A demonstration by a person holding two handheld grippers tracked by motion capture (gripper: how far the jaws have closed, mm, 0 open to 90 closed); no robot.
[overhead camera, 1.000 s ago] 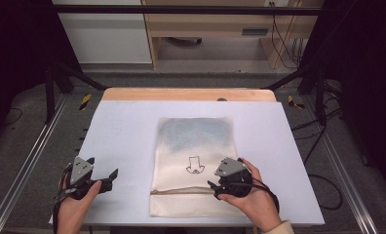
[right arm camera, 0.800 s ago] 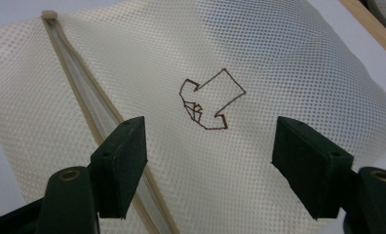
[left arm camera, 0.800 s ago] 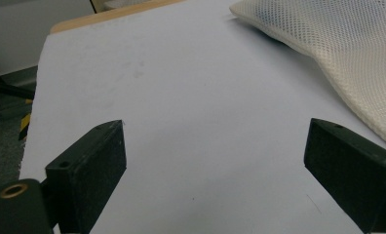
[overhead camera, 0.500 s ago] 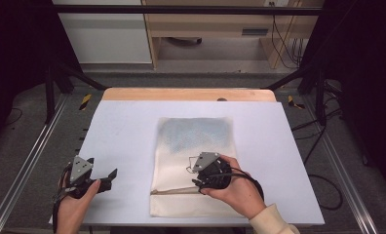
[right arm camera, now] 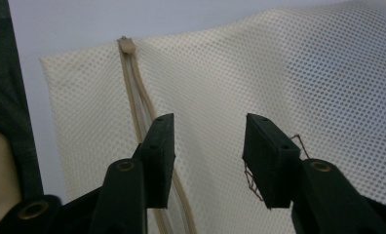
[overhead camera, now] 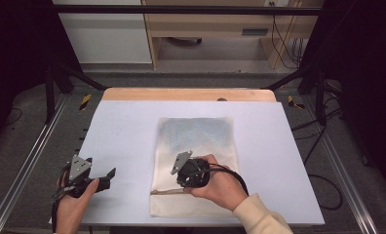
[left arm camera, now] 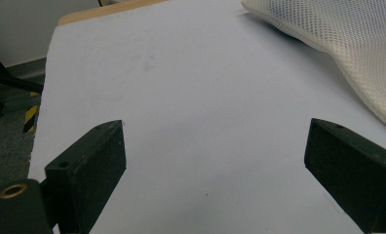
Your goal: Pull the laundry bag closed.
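Right gripper, jaws partly closed and just closing with only mesh beneath, hangs over the mesh bag. Its zipper runs lengthwise beside the left jaw. Left gripper stands wide, farther off.

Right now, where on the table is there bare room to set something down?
Bare tabletop lies between the mesh bag and the table's left edge, ahead of the left gripper. A narrower strip runs right of the bag. It is crowded at the bag's near end, under the right gripper.
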